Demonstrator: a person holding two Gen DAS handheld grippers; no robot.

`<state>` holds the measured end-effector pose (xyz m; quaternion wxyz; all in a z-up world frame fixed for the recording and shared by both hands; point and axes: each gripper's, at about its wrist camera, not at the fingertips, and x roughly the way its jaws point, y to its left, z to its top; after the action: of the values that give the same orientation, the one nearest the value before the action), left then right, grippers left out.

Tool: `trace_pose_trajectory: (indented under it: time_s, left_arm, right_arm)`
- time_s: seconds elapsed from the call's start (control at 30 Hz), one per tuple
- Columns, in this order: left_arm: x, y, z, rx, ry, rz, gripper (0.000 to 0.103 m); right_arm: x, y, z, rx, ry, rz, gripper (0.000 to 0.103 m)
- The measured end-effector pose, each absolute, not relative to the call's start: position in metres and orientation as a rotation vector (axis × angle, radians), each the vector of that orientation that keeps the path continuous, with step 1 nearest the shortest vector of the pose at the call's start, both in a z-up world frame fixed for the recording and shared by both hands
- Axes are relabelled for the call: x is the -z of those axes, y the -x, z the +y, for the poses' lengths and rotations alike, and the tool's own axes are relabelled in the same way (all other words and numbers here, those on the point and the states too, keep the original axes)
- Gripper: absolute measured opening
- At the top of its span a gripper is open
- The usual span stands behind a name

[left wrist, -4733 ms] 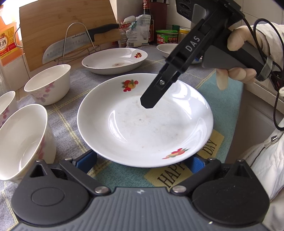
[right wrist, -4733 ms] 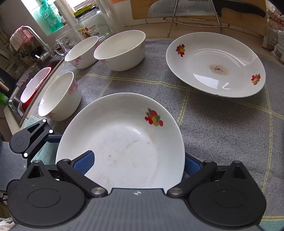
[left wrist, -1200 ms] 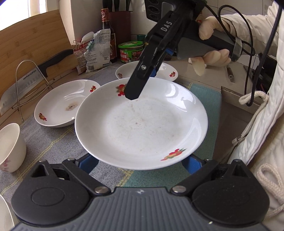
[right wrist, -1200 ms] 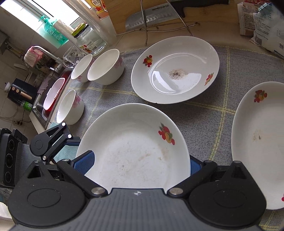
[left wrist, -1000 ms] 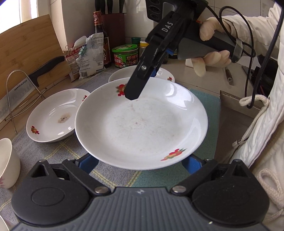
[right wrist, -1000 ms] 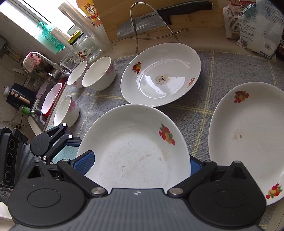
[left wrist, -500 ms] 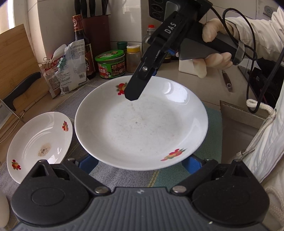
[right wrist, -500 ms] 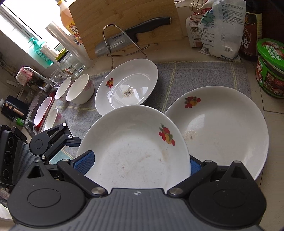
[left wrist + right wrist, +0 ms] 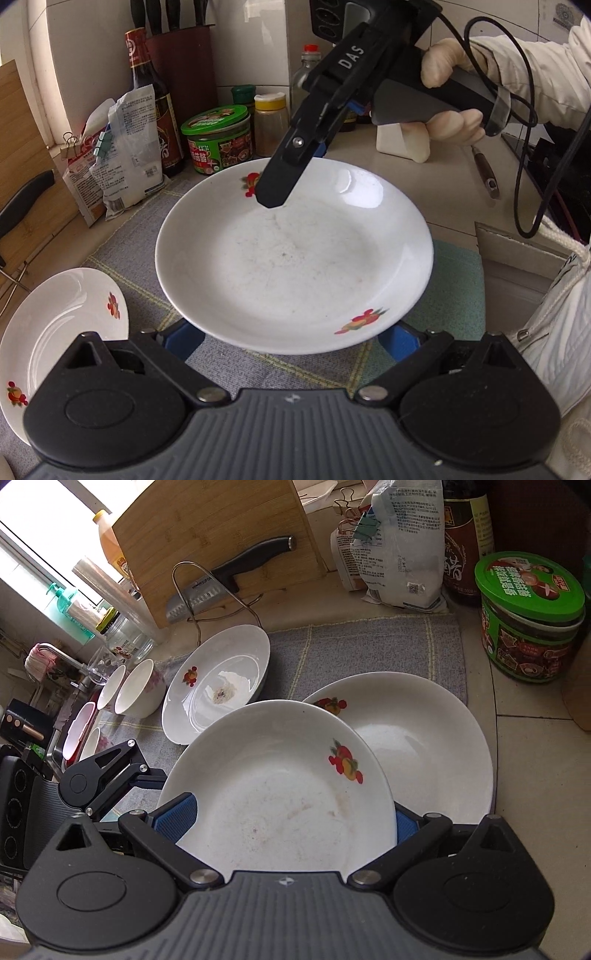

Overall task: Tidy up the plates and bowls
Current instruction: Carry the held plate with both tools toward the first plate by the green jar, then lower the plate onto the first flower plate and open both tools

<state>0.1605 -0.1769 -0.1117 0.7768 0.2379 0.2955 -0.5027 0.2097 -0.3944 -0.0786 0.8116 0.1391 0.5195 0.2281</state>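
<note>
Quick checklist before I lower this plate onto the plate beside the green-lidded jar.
1. Left hand-held gripper has the held plate: ok, the near rim sits between its blue pads.
2. Right hand-held gripper has the opposite rim: ok.
3. Target plate free of other items: ok, only faint residue shows.
4. Held plate centred over target plate: not ok, in the right wrist view it covers only the target's left part.
5. Green-lidded jar apart from target plate: ok, a gap of counter shows.
6. Held plate level: cannot tell.
</note>
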Motion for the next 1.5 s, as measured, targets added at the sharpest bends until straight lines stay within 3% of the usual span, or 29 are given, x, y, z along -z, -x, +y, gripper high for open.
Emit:
trace_pose_trajectory:
  time_s: [1.5]
  left_arm:
    - [0.123, -0.206, -0.211, 1.107, -0.535, 0.734, 0.098]
  right_arm:
    - [0.104, -0.226, -0.435, -0.42, -0.376, 1.122, 0.103]
